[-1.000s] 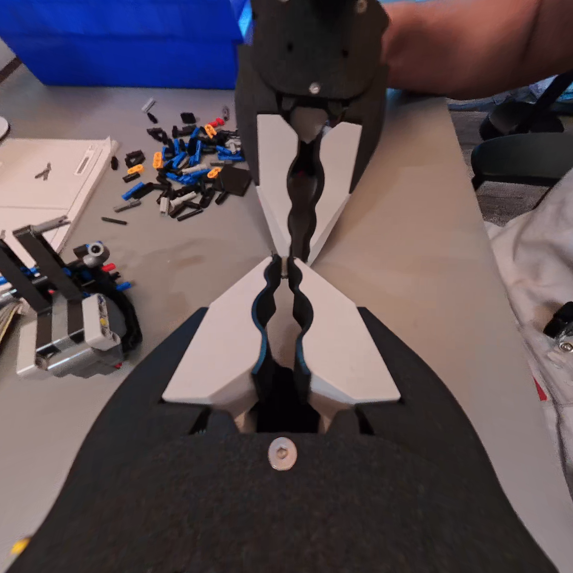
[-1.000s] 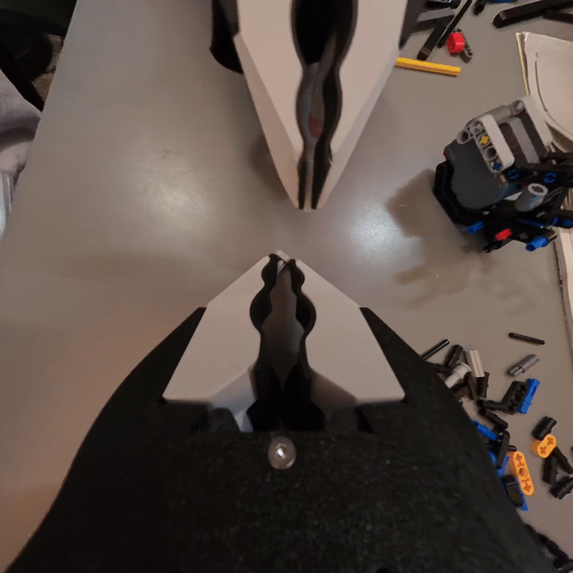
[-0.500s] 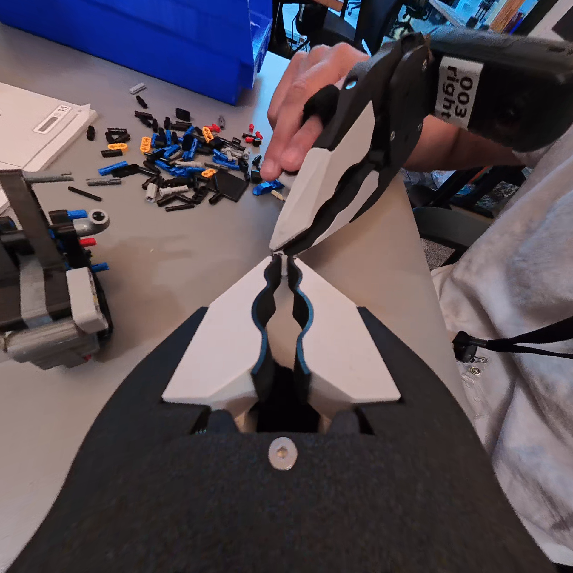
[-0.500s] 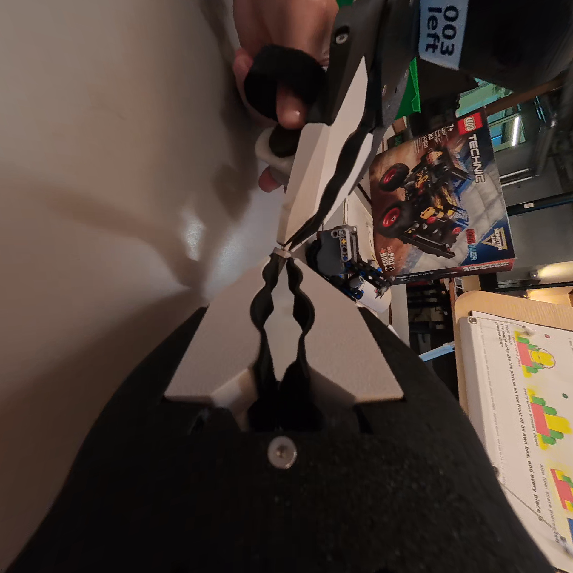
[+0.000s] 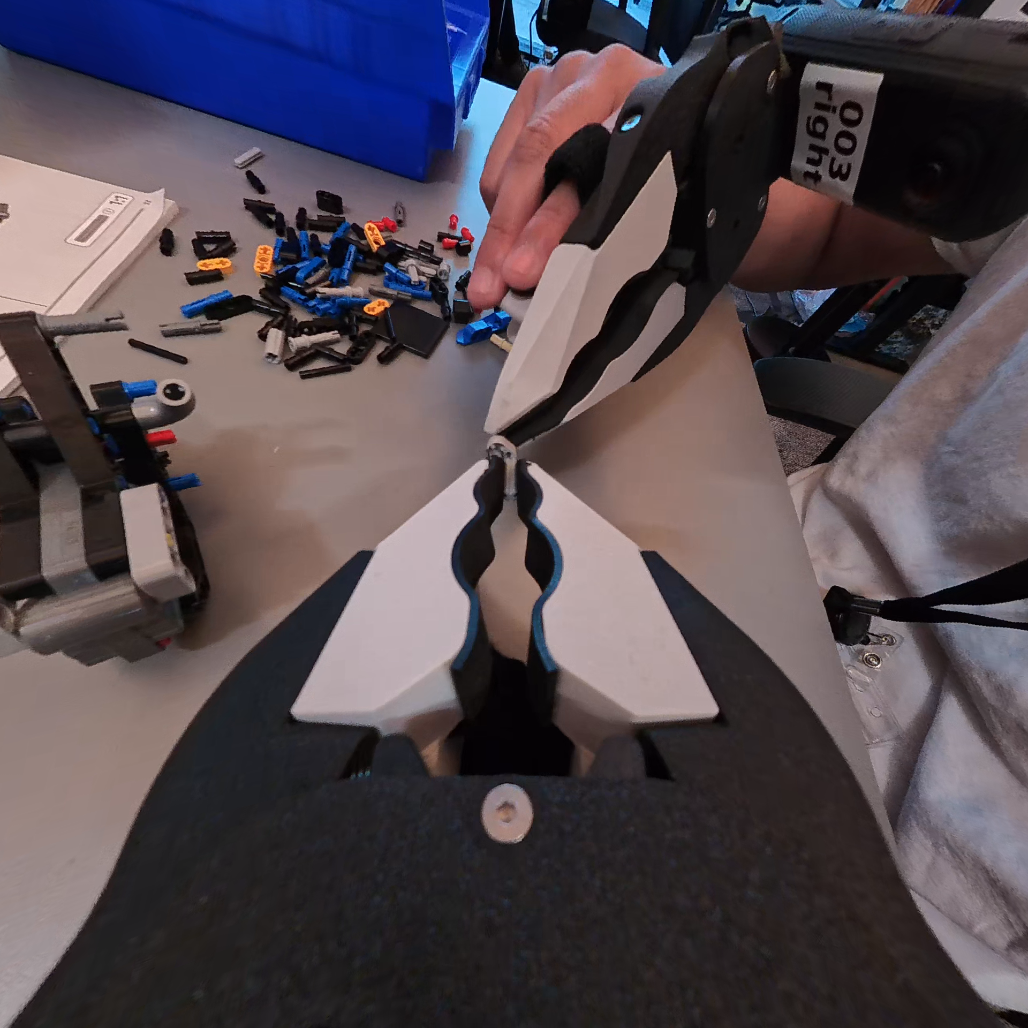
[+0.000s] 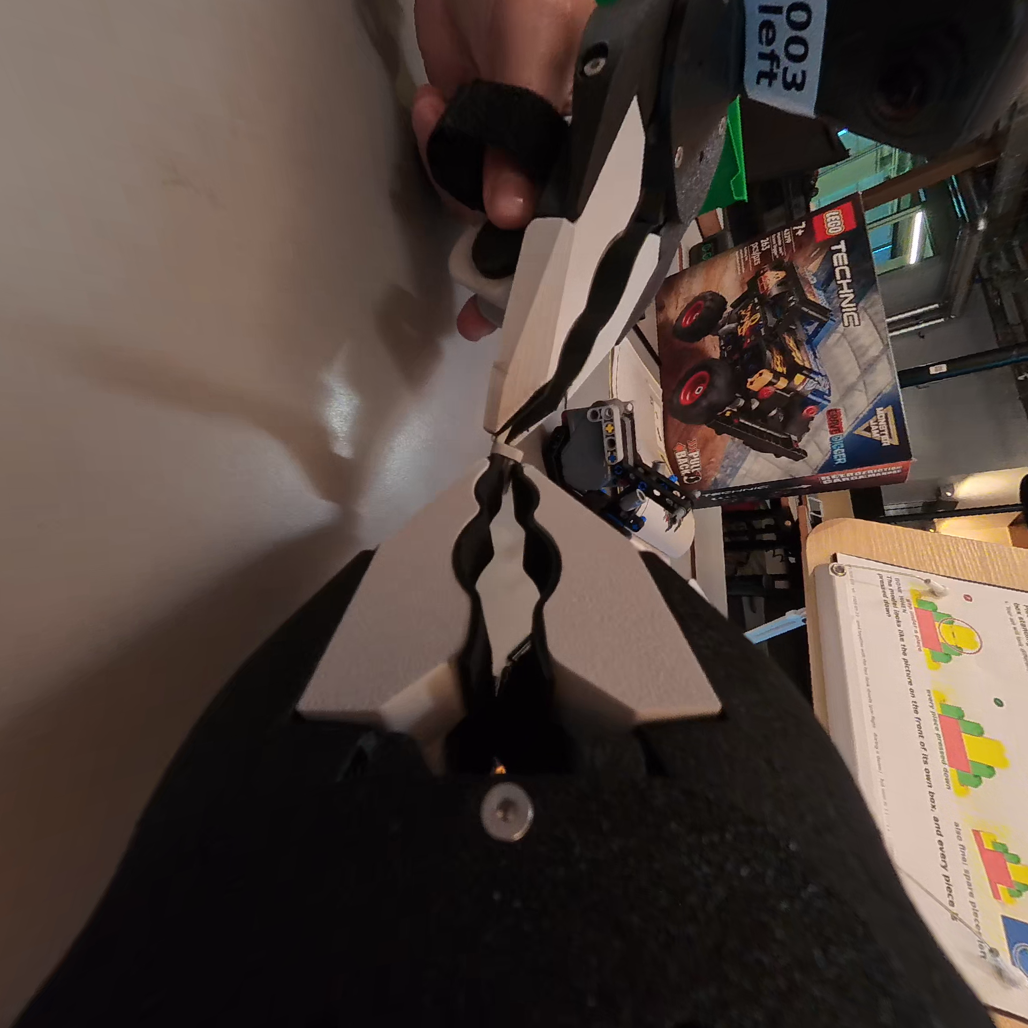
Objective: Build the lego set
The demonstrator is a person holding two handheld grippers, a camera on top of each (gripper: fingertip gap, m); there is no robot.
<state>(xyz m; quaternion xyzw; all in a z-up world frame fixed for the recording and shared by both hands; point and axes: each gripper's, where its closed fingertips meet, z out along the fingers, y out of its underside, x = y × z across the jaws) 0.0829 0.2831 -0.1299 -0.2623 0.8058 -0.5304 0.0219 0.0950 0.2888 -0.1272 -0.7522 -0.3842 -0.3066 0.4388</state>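
Note:
My left gripper (image 5: 503,473) is shut on a small light-grey lego piece (image 5: 502,453), held above the grey table (image 5: 345,478). My right gripper (image 5: 498,431) comes in from the upper right, tilted, and its shut tips touch the same piece. In the right wrist view my right gripper (image 6: 503,467) is shut on the small grey piece (image 6: 505,451), with the left gripper (image 6: 500,431) meeting it from above. Whether this is one piece or two joined, I cannot tell. The partly built black and grey model (image 5: 100,528) stands at the left; it also shows in the right wrist view (image 6: 601,456).
A pile of loose black, blue and orange pieces (image 5: 334,289) lies behind the tips. A blue bin (image 5: 278,72) and an instruction booklet (image 5: 67,239) sit at the back left. The set's box (image 6: 779,356) stands past the model. A person's shirt (image 5: 918,556) is at the right. The grippers are tip to tip, or close to it.
Both grippers have turned from facing each other head-on to meeting at an angle, tips still together on the small piece. Since half a second ago they have hardly moved.

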